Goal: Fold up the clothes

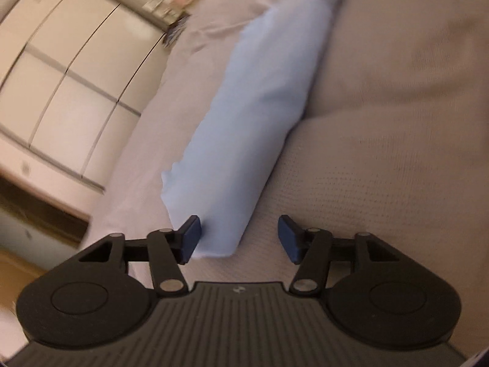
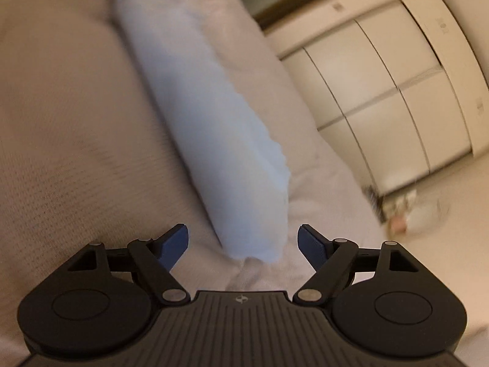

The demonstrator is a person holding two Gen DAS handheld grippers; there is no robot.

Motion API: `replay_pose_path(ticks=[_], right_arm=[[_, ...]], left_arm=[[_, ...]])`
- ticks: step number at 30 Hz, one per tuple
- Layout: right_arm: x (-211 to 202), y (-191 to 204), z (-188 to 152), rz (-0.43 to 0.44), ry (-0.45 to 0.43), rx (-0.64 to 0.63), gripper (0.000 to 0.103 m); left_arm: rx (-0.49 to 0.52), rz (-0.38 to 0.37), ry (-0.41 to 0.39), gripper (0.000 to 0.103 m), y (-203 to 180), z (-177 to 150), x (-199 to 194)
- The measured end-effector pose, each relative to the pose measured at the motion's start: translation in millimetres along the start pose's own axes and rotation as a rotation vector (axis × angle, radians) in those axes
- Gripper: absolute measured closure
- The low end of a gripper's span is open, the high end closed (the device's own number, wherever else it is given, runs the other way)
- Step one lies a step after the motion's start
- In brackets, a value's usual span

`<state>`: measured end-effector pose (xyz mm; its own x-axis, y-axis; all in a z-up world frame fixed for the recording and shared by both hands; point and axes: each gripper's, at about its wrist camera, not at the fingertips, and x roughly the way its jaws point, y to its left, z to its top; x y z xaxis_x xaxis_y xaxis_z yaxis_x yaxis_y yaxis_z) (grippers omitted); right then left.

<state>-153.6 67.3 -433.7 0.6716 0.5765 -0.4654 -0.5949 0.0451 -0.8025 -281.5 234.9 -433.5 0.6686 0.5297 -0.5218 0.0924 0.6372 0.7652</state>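
Left wrist, blue cloth point(image 1: 244, 140) between gripper point(image 1: 240, 240) fingers

Beige textured bedspread point(image 1: 382, 122) over white sheet point(image 2: 321, 183) — cream panelled wardrobe doors point(image 2: 382, 91) beyond, blurred clutter point(image 2: 406, 214) below.

The bed point(image 1: 382, 183) carries everything here. A beige, waffle-textured blanket point(image 2: 61, 153) covers one side of it, and a paler, smoother sheet point(image 2: 321, 183) covers the other side toward the room. Directly on the bed, along the line where blanket and sheet meet, lies a light blue garment point(image 1: 244, 122), folded into a long narrow strip that runs from near to far. Its near end is blunt and slightly ragged.
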Motion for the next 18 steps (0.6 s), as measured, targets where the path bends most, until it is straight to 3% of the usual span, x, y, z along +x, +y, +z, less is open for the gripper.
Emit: replay_pose_path(ticks=[1,4,6,9,13,18], right_arm=[[5.9,4.6,1.7,-0.015,-0.006,-0.034,0.026],[31.1,14.3,5.2,-0.052,-0.007,-0.129,0.043],[49.1,19.5,3.4,-0.047,0.023,-0.216,0.071],[60.0,24.3,3.0,-0.054,0.033,-0.283,0.084],[38.4,14.1,14.5,-0.058,0.041,-0.238,0.087],[-28.4,17.0,22.4,-0.025,0.009,-0.175,0.088]], left_arm=[[0.041,0.013,0.003,0.083,-3.3,1.5,7.2],[0.141,0.035,0.011,0.086,-7.7,3.0,36.7],[0.19,0.038,0.001,0.087,-7.9,-4.0,47.6],[0.197,0.029,-0.012,0.09,0.7,-7.3,39.8],[0.17,0.052,-0.028,0.09,14.8,-15.7,-0.3],[0.115,0.011,-0.05,0.09,11.9,-24.3,-72.3]])
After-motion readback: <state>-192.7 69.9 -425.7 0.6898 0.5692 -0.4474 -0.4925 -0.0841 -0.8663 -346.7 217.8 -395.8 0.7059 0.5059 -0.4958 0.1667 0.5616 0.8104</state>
